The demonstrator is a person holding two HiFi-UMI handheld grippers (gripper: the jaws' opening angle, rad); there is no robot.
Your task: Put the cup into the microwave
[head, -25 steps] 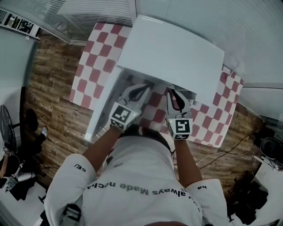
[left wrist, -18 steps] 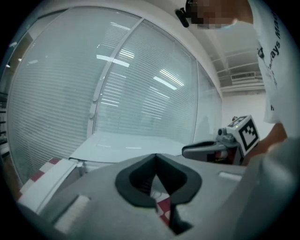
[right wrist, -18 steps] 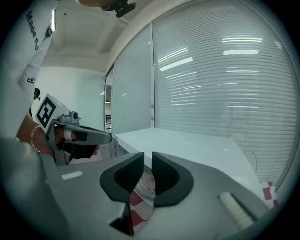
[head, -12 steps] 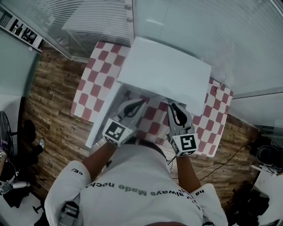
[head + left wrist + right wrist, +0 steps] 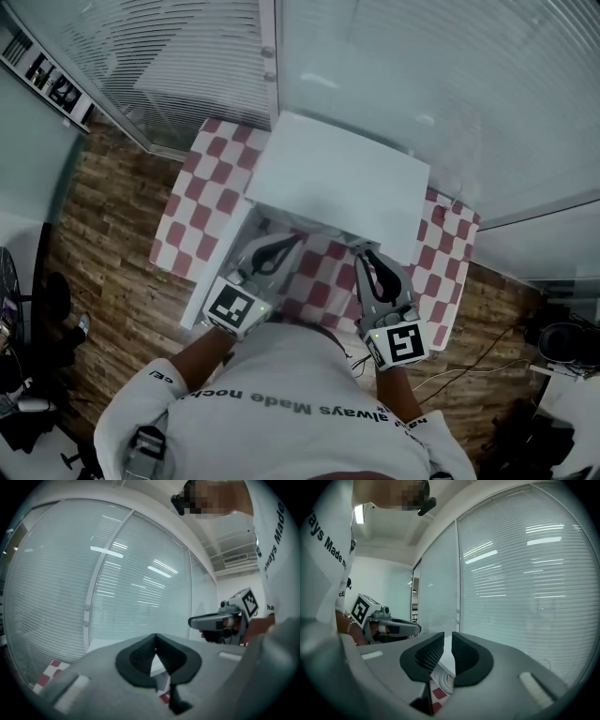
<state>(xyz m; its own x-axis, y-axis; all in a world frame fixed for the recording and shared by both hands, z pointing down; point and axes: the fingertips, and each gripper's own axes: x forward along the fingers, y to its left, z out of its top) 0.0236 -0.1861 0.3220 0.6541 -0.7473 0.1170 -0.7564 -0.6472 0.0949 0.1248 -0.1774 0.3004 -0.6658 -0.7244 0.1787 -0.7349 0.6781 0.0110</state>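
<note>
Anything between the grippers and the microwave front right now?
Nothing visible. Only bare checkered cloth lies between the left gripper, the right gripper and the microwave; its door looks swung open at the left. No cup in view.

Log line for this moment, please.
left gripper shut, empty | right gripper slightly open, empty | microwave ahead | cup not visible

white microwave point(image 5: 333, 183), red-and-white checked cloth point(image 5: 202, 187) under it, brown plank floor point(image 5: 103, 234) left; grey left gripper point(image 5: 293, 240) and right gripper point(image 5: 362, 252), black-and-white square markers point(image 5: 232, 307).
</note>
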